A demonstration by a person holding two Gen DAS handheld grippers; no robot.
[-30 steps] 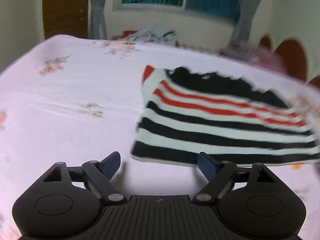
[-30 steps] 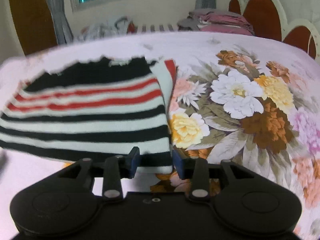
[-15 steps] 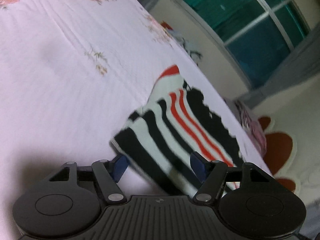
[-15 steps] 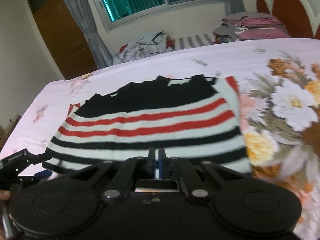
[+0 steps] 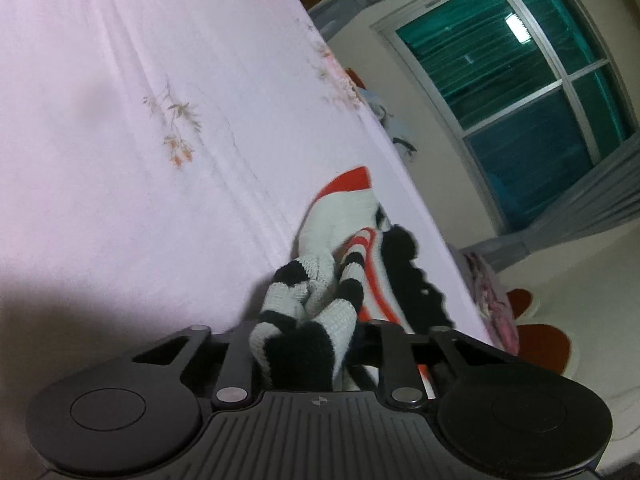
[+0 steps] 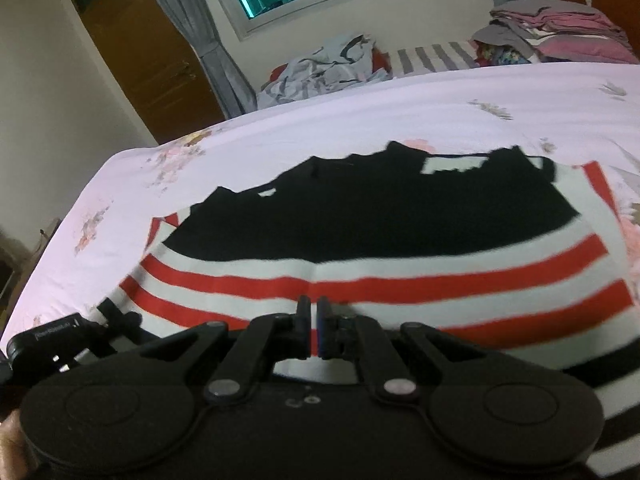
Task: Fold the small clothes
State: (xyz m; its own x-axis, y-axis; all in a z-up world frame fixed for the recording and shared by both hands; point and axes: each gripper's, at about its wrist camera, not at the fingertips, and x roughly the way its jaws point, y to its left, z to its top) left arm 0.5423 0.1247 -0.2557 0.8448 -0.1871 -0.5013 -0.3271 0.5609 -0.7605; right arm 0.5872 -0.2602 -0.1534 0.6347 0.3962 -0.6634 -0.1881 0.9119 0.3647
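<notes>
One striped sweater (image 6: pixel 360 248) lay on the pink bedsheet (image 5: pixel 140 140); two claws on it. Left claw (image 5: pixel 304 344) was closed around a bunched black-and-white corner, cloth filling the gap between its fingers. Right claw (image 6: pixel 313 320) was pinched nearly together on a red-and-white fold; rest of sweater spread just ahead. One folded pile (image 6: pixel 560 28) and one loose heap of clothes (image 6: pixel 328 68) sat far beyond.
</notes>
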